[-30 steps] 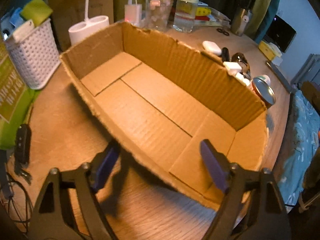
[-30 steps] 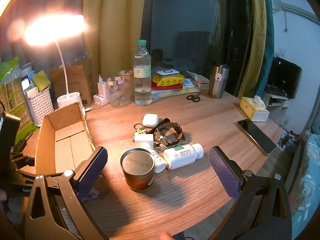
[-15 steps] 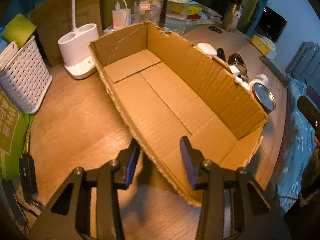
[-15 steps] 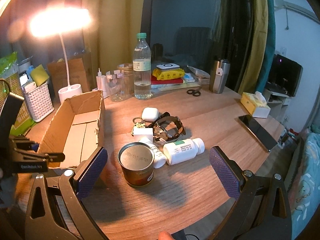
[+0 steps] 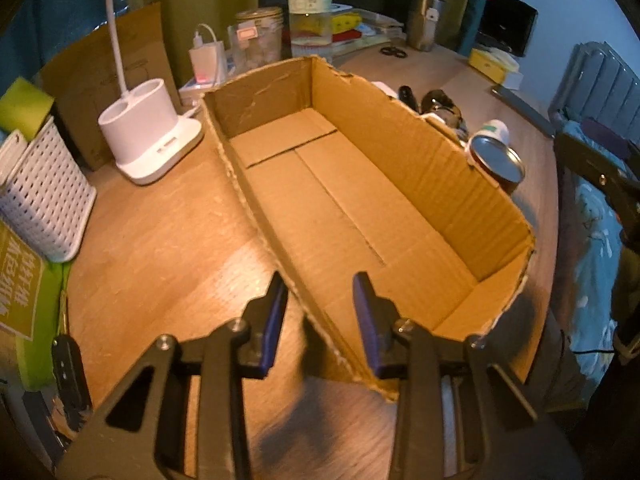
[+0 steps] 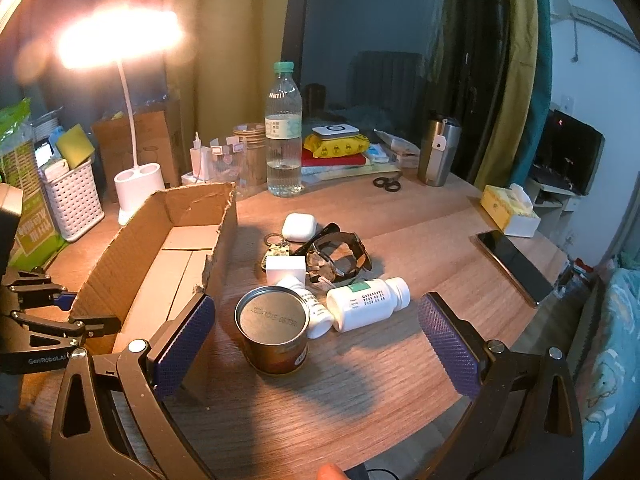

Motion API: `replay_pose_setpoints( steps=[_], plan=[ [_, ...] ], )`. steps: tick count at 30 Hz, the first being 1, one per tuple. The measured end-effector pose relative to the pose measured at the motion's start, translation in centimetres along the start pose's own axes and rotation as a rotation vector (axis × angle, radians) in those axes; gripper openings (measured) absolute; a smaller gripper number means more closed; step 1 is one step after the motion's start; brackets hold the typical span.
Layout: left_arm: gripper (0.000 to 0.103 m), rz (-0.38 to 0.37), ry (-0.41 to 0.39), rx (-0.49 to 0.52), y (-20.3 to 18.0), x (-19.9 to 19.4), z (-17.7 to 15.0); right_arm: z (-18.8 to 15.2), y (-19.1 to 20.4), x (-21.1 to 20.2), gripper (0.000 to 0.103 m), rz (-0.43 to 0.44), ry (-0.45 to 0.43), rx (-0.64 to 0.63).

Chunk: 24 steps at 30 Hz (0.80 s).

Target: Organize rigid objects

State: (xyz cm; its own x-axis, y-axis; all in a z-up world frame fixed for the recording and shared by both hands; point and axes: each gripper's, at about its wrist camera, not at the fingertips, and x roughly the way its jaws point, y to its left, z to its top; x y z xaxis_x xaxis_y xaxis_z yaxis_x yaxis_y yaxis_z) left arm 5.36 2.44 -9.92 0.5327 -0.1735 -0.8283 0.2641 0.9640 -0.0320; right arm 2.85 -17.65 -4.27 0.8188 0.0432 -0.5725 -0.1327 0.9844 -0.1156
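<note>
- The left tongs (image 5: 320, 312) are closing over the near long wall of the cardboard box (image 5: 360, 200); one pad is sitting outside the wall and one inside, with a gap showing on both sides, so the pads are not yet pressing the cardboard.
- A second ago these tongs were spread far wider, straddling the same wall; the gap between them is narrowing.
- The box has swung since that earlier picture: its far end is now pointing more straight away from the left tongs, and the white lamp base (image 5: 150, 136) is sitting left of and beyond them.
- The right tongs (image 6: 316, 344) are hanging wide open and gripping nothing, just as before.
- The tin can (image 6: 272, 334) is standing upright between the right tongs' pads, nearer the left one.
- Two white pill bottles (image 6: 366, 304) are lying on their sides just beyond the can, with a watch (image 6: 340, 258), keys and a white earbud case (image 6: 299, 227) further ahead.
- In the right view the box is lying to the left of the tongs, its corner close to the left pad.
</note>
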Motion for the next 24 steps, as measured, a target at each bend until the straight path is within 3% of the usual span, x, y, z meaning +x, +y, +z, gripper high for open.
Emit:
replay_pose_setpoints(
  steps=[3,11,24],
  plan=[
    [0.035,0.003,-0.003,0.022,0.2,0.0,0.6,-0.1,0.0,0.0,0.103,0.005,0.001,-0.004],
    [0.036,0.105,-0.045,-0.001,2.0,1.2,1.3,-0.4,0.0,1.1,0.103,0.024,0.009,0.0],
    [0.026,0.035,-0.062,-0.048,2.0,1.6,-0.1,-1.5,1.0,4.3,0.102,0.103,0.077,-0.007]
  ],
)
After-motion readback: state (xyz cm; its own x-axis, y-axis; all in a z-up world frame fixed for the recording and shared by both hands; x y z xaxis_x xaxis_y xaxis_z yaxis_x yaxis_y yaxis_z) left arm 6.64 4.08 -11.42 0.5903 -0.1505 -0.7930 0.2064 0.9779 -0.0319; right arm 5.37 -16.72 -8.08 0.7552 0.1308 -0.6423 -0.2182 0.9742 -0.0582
